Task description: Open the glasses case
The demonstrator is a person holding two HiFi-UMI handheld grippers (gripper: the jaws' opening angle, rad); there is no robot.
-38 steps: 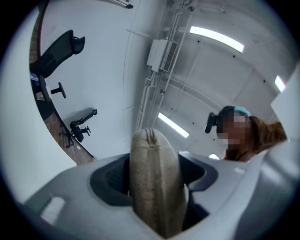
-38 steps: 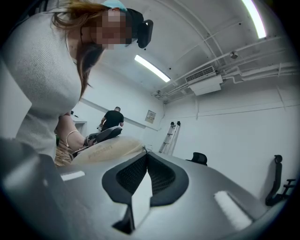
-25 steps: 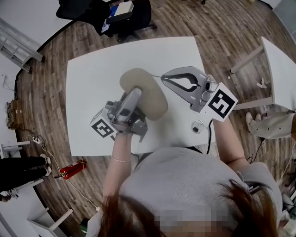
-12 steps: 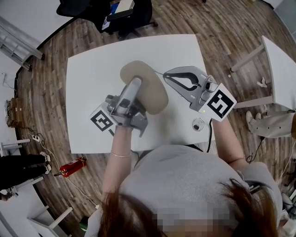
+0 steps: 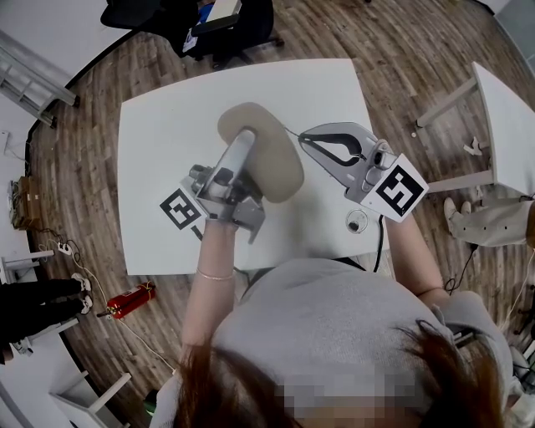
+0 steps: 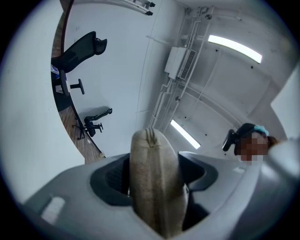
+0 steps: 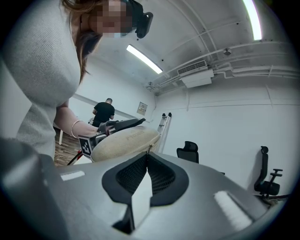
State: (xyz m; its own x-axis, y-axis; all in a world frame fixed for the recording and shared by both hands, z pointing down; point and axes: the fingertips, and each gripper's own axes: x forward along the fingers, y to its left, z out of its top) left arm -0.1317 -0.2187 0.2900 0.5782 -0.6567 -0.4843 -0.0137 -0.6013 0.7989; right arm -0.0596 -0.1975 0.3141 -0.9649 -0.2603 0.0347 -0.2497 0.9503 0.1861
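Note:
A beige oval glasses case (image 5: 272,159) is held up above the white table (image 5: 167,134). My left gripper (image 5: 244,146) is shut on the case's near end, and one finger lies across its top. In the left gripper view the case (image 6: 154,183) stands on edge between the jaws, seam toward the camera. My right gripper (image 5: 303,136) is at the case's right edge, its tips pinched on the thin zipper pull (image 5: 292,132). In the right gripper view the closed tips (image 7: 148,153) meet at the zipper pull (image 7: 149,149) on the case (image 7: 124,143).
A small round object (image 5: 357,223) lies on the table near its front right edge. A black office chair (image 5: 192,25) stands behind the table. A second white table (image 5: 506,125) is at the right, and a red fire extinguisher (image 5: 129,303) lies on the floor at the left.
My left gripper has rolled slightly with the case in its grip, and its marker cube has shifted a little. My right gripper has stayed at the case's edge.

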